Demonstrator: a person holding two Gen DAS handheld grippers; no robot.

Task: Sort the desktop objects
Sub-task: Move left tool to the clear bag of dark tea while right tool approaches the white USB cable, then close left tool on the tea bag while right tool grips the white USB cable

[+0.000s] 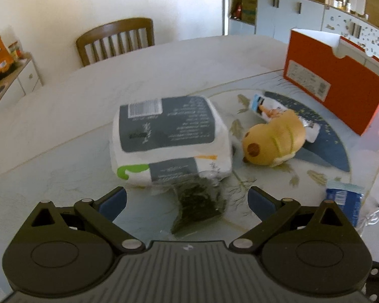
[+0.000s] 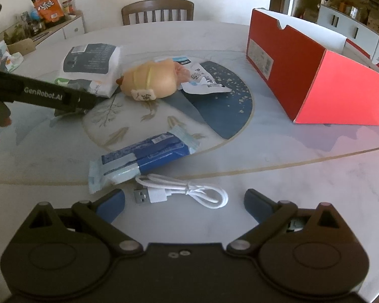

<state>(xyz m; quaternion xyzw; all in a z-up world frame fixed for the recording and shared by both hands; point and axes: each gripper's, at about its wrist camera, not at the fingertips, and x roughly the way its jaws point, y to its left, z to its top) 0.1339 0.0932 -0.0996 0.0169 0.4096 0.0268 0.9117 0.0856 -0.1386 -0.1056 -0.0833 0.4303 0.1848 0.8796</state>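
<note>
My left gripper (image 1: 187, 197) is open, just short of a clear packet of dark dried stuff (image 1: 199, 202) that lies between its fingers. Behind it sits a white and grey tissue pack (image 1: 169, 139), then a yellow plush toy (image 1: 273, 141) on a white snack packet (image 1: 267, 108). My right gripper (image 2: 184, 199) is open over a coiled white USB cable (image 2: 182, 192). Beyond it lie a blue wrapped packet (image 2: 144, 159), the plush toy (image 2: 149, 80), the white snack packet (image 2: 204, 80) and the tissue pack (image 2: 91, 68). An open red box (image 2: 313, 75) stands at right.
The red box (image 1: 333, 80) also shows in the left wrist view, at the back right, and the blue packet (image 1: 343, 202) at the right edge. A wooden chair (image 2: 156, 12) stands behind the round marble table (image 2: 265, 166). The left gripper's body (image 2: 38, 96) reaches in from the left.
</note>
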